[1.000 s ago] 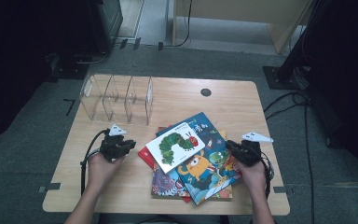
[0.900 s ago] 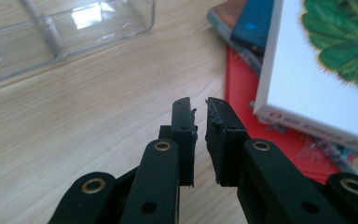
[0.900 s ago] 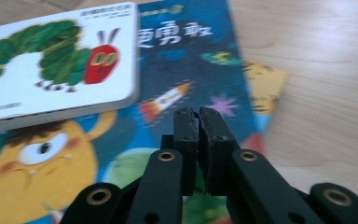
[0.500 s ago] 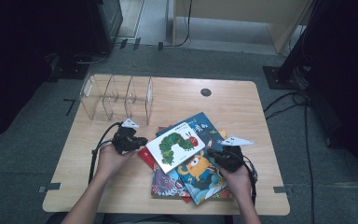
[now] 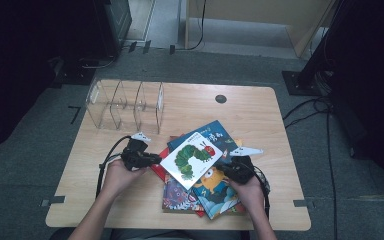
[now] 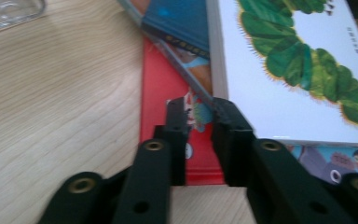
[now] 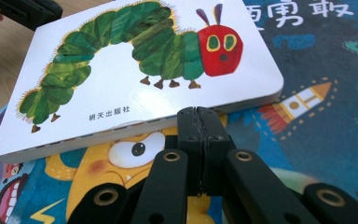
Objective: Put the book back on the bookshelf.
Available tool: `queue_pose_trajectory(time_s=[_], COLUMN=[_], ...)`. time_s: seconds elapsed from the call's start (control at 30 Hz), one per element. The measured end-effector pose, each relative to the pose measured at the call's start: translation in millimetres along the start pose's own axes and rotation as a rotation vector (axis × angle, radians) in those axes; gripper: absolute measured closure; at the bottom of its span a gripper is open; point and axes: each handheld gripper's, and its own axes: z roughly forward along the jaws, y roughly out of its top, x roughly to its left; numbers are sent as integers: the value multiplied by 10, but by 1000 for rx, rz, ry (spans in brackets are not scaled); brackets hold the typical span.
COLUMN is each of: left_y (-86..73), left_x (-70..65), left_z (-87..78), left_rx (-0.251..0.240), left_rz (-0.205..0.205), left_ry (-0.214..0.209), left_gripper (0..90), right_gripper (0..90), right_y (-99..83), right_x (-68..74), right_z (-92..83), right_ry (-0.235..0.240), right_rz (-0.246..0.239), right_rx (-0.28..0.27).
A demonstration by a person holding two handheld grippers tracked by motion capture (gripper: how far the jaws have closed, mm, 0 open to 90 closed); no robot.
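Now we see the caterpillar book (image 5: pixel 191 159) lying on top of the book pile (image 5: pixel 200 197) on the desk (image 5: pixel 260 115). Our left tool (image 6: pixel 199 105), jaws slightly apart and just opening with nothing between them, sits at its left edge; our right tool (image 7: pixel 198 116), jaws together, touches its near edge.

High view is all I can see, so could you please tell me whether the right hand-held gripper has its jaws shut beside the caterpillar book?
Observer: Yes. In the right gripper view, the right hand-held gripper has its jaws pressed together and empty, with the tips at the near edge of the caterpillar book.
Operator: Thank you. And the left one?
Observer: The left hand-held gripper has just been opening. Its jaws stand slightly apart with nothing gripped, at that book's corner and over a red book.
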Motion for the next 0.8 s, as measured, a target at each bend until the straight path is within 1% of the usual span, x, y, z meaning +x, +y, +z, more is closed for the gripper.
queue_pose_trajectory(time_s=[0.03,0.07,0.1,0.13,0.2,0.23,0.3,0.33,0.4,0.43,0.47,0.5,0.57,0.6,0.63,0.67,0.7,0.77,0.8], left_y=[5,6,16,25,46,55,81,81,129,129,140,173,190,207,246,265,265,303,332], left_x=[9,20,44,54,74,74,68,68,47,47,47,52,55,56,60,61,61,57,56], left_z=[-22,-49,-89,-106,-123,-121,-102,-102,-41,-41,-22,27,51,78,141,173,173,227,251], left_rx=[-5,-24,-25,-23,-18,-19,-22,-22,5,5,9,14,22,29,52,67,67,89,99], left_rz=[-3,0,1,-4,-19,-33,-46,-46,-48,-48,-57,-73,-80,-85,-91,-91,-91,-84,-90], left_ry=[21,39,45,43,11,1,-20,-20,-30,-30,-38,-68,-73,-84,-100,-104,-104,-113,-120], left_gripper=[624,581,543,526,459,438,395,387,366,360,360,354,340,340,311,308,307,301,295], right_gripper=[897,897,897,897,897,899,900,900,900,900,900,900,900,900,900,900,900,900,900], right_y=[22,32,42,50,73,83,104,116,139,148,153,159,156,156,143,138,138,137,152], right_x=[1,-3,-5,-11,-21,-20,-13,-1,28,46,54,78,129,129,181,204,204,229,234], right_z=[19,25,30,37,55,63,84,98,139,157,170,188,204,204,205,201,201,204,221], right_ry=[5,3,7,10,17,17,16,13,27,31,37,46,58,58,64,63,63,67,73], right_rz=[-10,-19,-19,-22,-28,-30,-35,-38,-46,-50,-57,-56,-64,-64,-91,-97,-97,-104,-111], right_rx=[6,9,14,13,19,22,26,28,31,31,31,32,38,38,42,47,47,54,57])
